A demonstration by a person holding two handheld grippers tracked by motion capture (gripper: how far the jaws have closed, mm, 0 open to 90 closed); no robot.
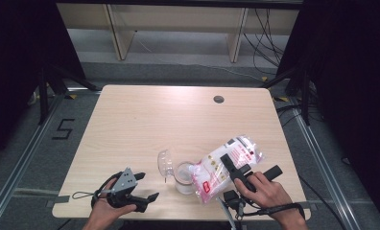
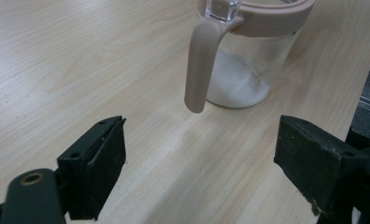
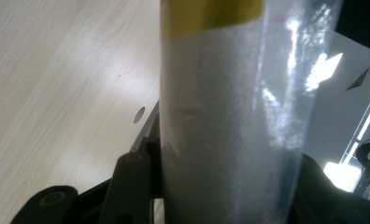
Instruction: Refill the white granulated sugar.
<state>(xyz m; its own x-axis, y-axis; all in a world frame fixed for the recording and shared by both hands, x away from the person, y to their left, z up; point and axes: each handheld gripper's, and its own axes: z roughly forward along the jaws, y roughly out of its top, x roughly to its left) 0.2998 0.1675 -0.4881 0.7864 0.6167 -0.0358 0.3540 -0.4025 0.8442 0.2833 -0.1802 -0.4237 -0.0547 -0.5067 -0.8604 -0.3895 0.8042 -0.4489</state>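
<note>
i hold the clear plastic bag of white powder with red print [image 1: 225, 165] in my right gripper [image 1: 232, 168], and its black jaws squeeze the bag from both sides. in the right gripper view the bag [image 3: 225, 121] stands between the jaws, and it has a yellow band near the top. from the high view the bag is tipped, with its low end right over the mouth of the clear round jar with a beige rim [image 1: 184, 176]. the jar stands on the light wooden table [image 1: 178, 115], near the edge on my side. its clear lid [image 1: 165, 163] hangs open on the left of it. there is a little heap of white powder [image 2: 237, 81] in the bottom of the jar. a beige handle [image 2: 201, 70] hangs down from the rim [image 2: 272, 18]. my left gripper [image 1: 144, 188] is near the jar on its left, not touching it. its jaws are wide apart with nothing between them, just bare table. far across the table is a small dark round hole [image 1: 219, 99].
</note>
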